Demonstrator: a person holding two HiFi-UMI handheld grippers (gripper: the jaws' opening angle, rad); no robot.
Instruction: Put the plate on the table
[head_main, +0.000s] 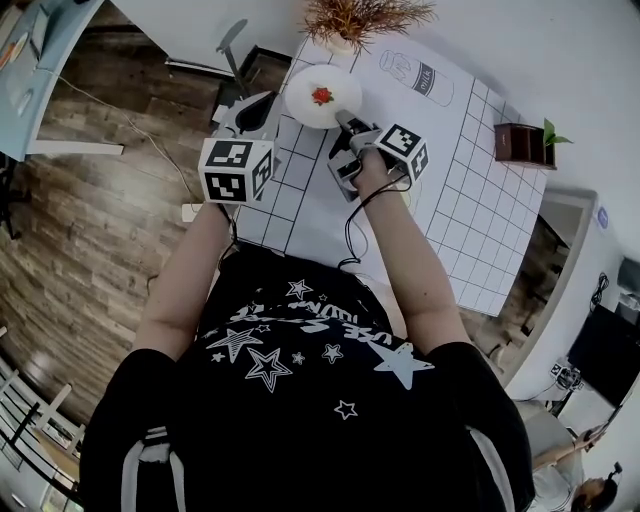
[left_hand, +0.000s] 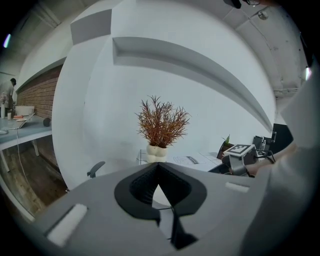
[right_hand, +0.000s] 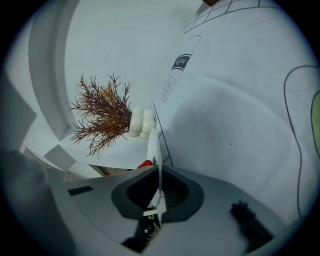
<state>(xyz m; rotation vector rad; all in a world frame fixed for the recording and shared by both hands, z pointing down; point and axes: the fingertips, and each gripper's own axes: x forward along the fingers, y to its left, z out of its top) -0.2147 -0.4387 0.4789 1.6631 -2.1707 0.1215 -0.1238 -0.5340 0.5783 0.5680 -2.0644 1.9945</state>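
A white plate (head_main: 322, 95) with a red strawberry print is over the far left corner of the white grid-patterned table (head_main: 470, 200). My right gripper (head_main: 350, 122) is shut on its near rim. In the right gripper view the plate (right_hand: 154, 145) shows edge-on as a thin white blade running between the jaws of my right gripper (right_hand: 157, 172). I cannot tell whether the plate touches the table. My left gripper (head_main: 250, 110) hovers just left of the plate at the table's left edge. In the left gripper view my left gripper (left_hand: 159, 172) has its jaws together with nothing in them.
A dried reddish plant (head_main: 350, 20) in a white vase stands at the table's far edge, right behind the plate. A wooden box with a green sprig (head_main: 520, 142) sits at the right. A grey chair (head_main: 232, 45) stands on the wooden floor to the left.
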